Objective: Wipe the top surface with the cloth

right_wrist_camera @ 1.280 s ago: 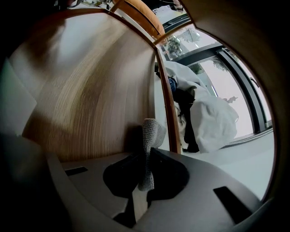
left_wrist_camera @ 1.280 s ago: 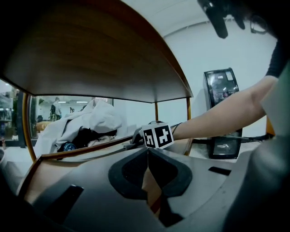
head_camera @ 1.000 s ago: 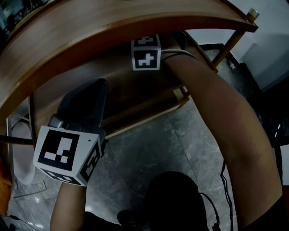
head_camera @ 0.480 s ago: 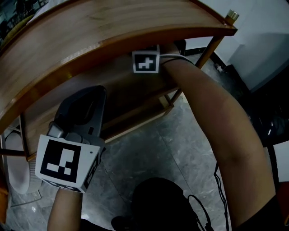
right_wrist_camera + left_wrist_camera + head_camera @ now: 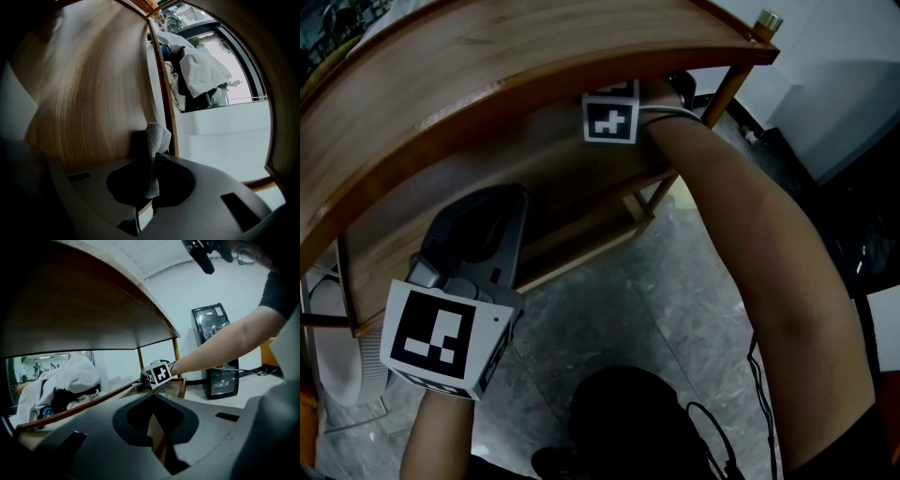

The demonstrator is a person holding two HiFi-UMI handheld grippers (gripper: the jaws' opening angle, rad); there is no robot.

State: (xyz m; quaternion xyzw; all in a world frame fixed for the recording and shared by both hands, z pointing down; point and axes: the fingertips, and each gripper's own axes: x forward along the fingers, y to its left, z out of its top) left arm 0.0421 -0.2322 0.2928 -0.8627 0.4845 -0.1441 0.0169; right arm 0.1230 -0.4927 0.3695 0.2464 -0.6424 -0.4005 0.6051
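**Left tool** [image 5: 153, 397]: nearest the viewer. Its 2 jaws are closed on each other with nothing between them. It is held low, below the front edge of the worktop [image 5: 534, 47].

**Right tool** [image 5: 153, 159]: ahead of the left tool and to its right. It sits beneath the worktop and above the lower shelf [image 5: 572, 202]. Its jaws are clamped on the cloth [image 5: 157, 136], a grey knitted fold that stands up past the jaw tips. A wood panel lies close ahead of these tips. Whether the cloth touches it cannot be told.

**Beyond both tools**: a pile of white fabric [image 5: 70, 376] and a dark glass-fronted cabinet [image 5: 218, 352], both well apart from the work.

**Step in hand (judged)**: the cloth is under the surface to be wiped, so no wiping of the top has begun. The cloth must first come out and up.

1. Draw the right tool back until it is clear of the front edge before lifting it, so that its marker cube and cable do not catch.
2. Keep the jaws firm on the cloth.
3. Tilt the tool so that the free fold, not the jaw plastic, bears on the wood.
4. Stroke along the grain in overlapping passes, from the edge nearest the tool to the far one.
5. Hold the left tool aside.
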